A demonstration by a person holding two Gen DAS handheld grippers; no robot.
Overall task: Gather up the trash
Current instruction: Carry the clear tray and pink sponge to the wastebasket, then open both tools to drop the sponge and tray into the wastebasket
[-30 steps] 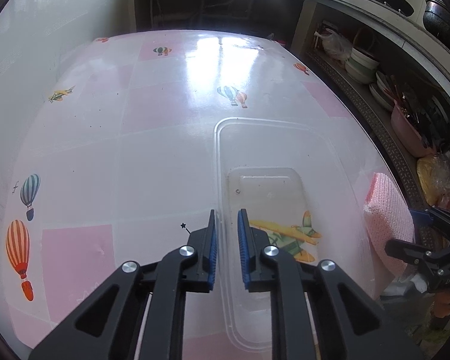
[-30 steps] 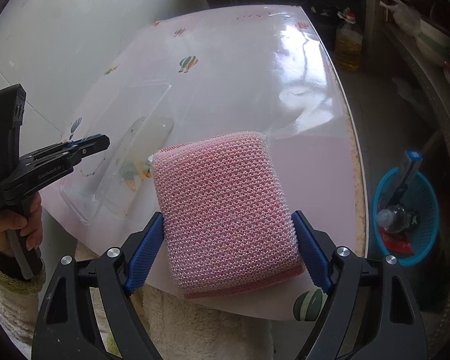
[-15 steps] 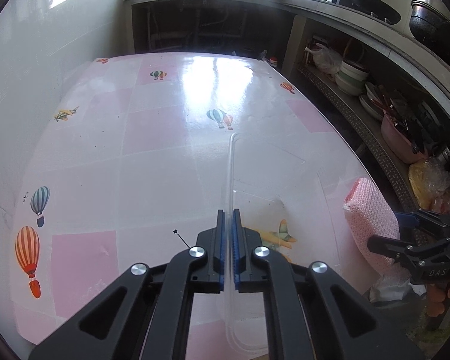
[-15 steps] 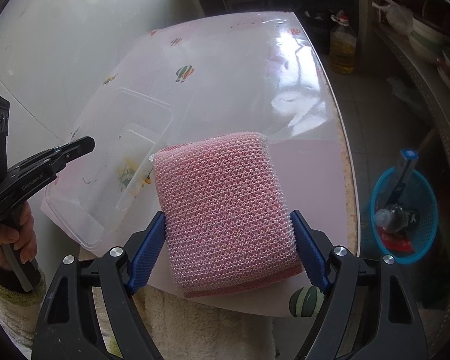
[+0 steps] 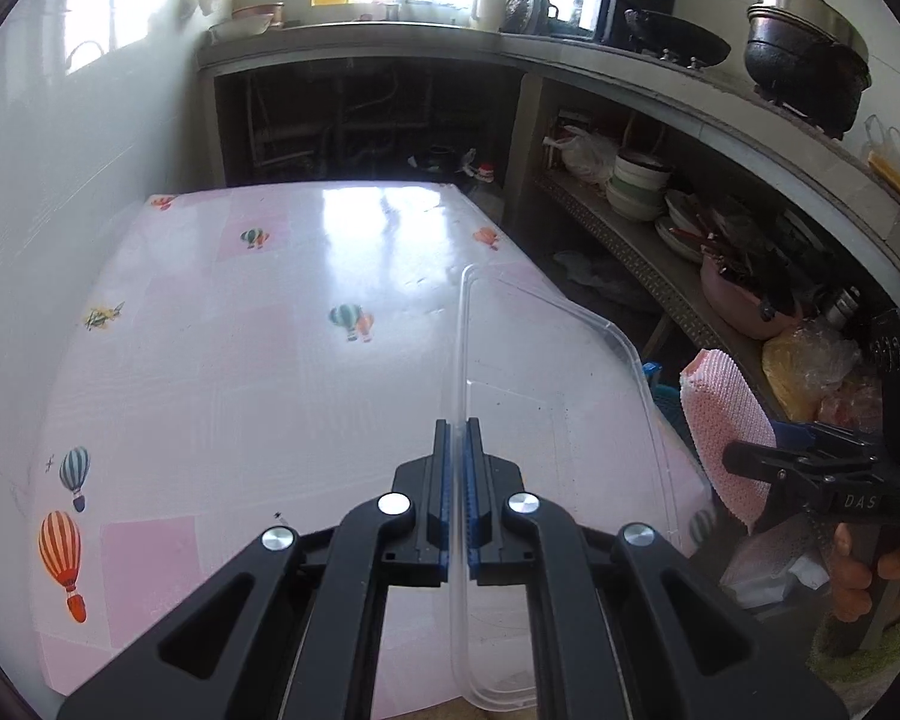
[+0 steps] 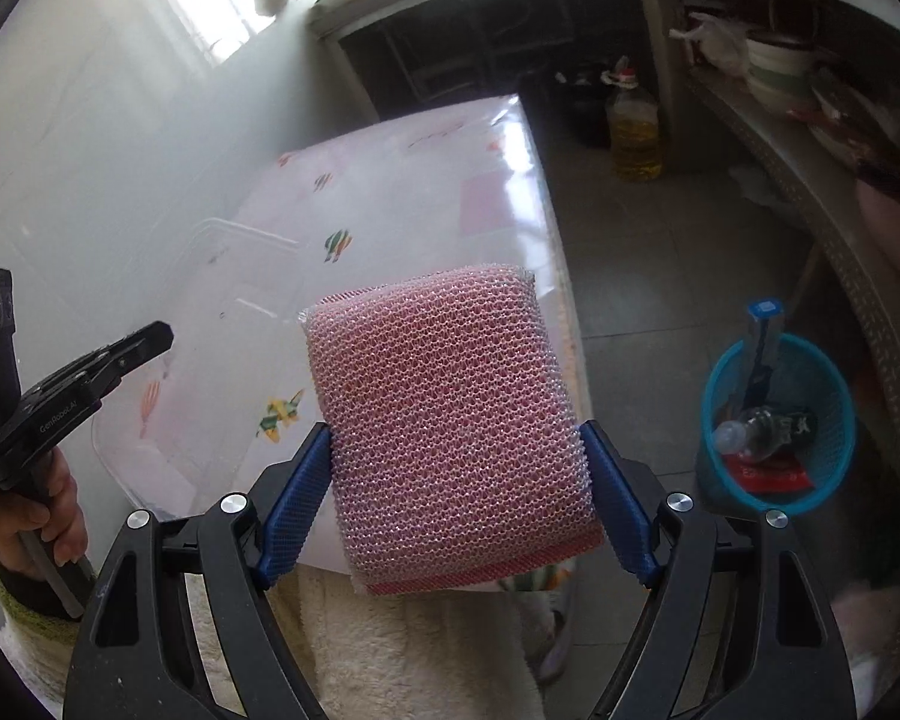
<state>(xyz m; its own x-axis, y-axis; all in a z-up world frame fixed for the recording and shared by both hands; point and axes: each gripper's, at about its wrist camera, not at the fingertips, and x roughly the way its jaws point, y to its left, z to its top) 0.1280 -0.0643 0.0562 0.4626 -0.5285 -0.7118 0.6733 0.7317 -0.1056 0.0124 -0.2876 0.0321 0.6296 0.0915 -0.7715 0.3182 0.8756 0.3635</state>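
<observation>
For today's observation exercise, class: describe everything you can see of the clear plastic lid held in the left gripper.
The clear plastic lid is a thin, see-through rectangle with rounded corners, a raised rim and a recessed centre panel. It looks like flimsy moulded plastic. The left gripper has its jaws shut on one long rim, holding the lid tilted up on edge above the balloon-print tablecloth, which shows through it. Whether its far side touches the table cannot be told.

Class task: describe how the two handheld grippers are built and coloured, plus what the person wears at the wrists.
Both the left gripper and the right gripper are black frames with silver pivot bolts and ribbed blue pads. White lettering marks their sides. A green knitted cuff covers the wrist, over fluffy cream clothing.
</observation>
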